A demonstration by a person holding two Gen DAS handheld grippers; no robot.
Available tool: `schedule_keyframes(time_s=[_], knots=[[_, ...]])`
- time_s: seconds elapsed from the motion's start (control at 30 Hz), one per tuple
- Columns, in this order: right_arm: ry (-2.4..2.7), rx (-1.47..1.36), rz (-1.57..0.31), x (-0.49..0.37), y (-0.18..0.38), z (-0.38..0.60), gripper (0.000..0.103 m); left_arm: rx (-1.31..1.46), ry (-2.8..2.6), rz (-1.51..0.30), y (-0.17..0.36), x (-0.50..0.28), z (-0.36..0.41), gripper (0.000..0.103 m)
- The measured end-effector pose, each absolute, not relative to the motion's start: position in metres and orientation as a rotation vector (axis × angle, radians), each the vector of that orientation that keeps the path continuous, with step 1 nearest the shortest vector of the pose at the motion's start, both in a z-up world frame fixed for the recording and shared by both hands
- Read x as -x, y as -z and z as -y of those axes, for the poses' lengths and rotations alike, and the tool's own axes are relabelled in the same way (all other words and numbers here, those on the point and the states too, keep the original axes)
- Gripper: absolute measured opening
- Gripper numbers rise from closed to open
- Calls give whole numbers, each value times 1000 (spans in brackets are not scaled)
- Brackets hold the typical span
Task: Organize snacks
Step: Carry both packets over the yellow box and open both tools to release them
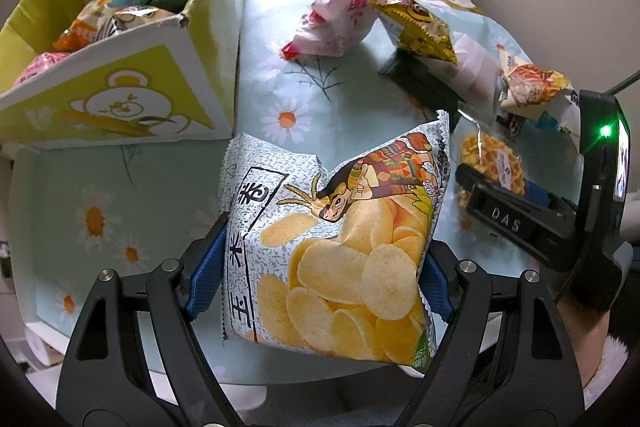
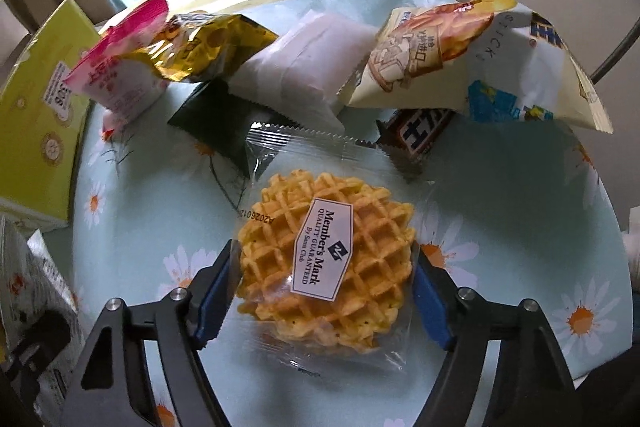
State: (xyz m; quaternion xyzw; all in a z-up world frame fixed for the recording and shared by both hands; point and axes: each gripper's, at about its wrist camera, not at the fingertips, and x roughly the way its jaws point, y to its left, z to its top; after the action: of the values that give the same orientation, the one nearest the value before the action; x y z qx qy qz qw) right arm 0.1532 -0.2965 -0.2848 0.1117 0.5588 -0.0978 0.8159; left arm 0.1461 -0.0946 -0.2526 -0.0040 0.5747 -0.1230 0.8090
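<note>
A grey-white potato chip bag (image 1: 280, 195) with yellow chips printed on it hangs above the flowered tablecloth, and my left gripper (image 1: 325, 259) is shut on its two sides. At the upper left stands an open yellow-green cardboard box (image 1: 120, 87) with a bear print, holding several snack bags. A round waffle in a clear wrapper (image 2: 360, 227) lies on the cloth. My right gripper (image 2: 324, 251) straddles it, blue pads against its left and right edges. The same waffle (image 1: 488, 155) shows at the right of the left wrist view.
Behind the waffle lie a pink-white bag (image 2: 120, 67), a gold bag (image 2: 208, 47), a white packet (image 2: 308, 59), a dark green packet (image 2: 216, 123), a brown chocolate bar (image 2: 420, 135) and a cream stick-snack bag (image 2: 480, 67). The box's side (image 2: 40, 107) stands left. The table's round edge (image 2: 608, 307) curves right.
</note>
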Motion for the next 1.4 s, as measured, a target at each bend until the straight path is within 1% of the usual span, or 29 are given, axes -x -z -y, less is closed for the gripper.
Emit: schedule_keyframes(time_s=[0.23,0.53,0.77,0.9,1.07,1.4], knots=[[124,-242,-1137,-144,268,305,74,-3,270,-1195,235,-141,104,79],[17,-220,-1024,-137,200,314,74,23,276,-1061,175,-129,121,79],[-101,-163,-947,-145,148,301,74,67,255,-955,126,-134,114,79],[-149,-131,-912,-155,126,283,74,65,226,-896,102,-144,94,79],[-187,-106,-883,-171,108,246,74,85,197,-848,84,-169,50,79],[-246,-107,-857,-227,83,151,74,103,140,-852,75,-238,-59,79]])
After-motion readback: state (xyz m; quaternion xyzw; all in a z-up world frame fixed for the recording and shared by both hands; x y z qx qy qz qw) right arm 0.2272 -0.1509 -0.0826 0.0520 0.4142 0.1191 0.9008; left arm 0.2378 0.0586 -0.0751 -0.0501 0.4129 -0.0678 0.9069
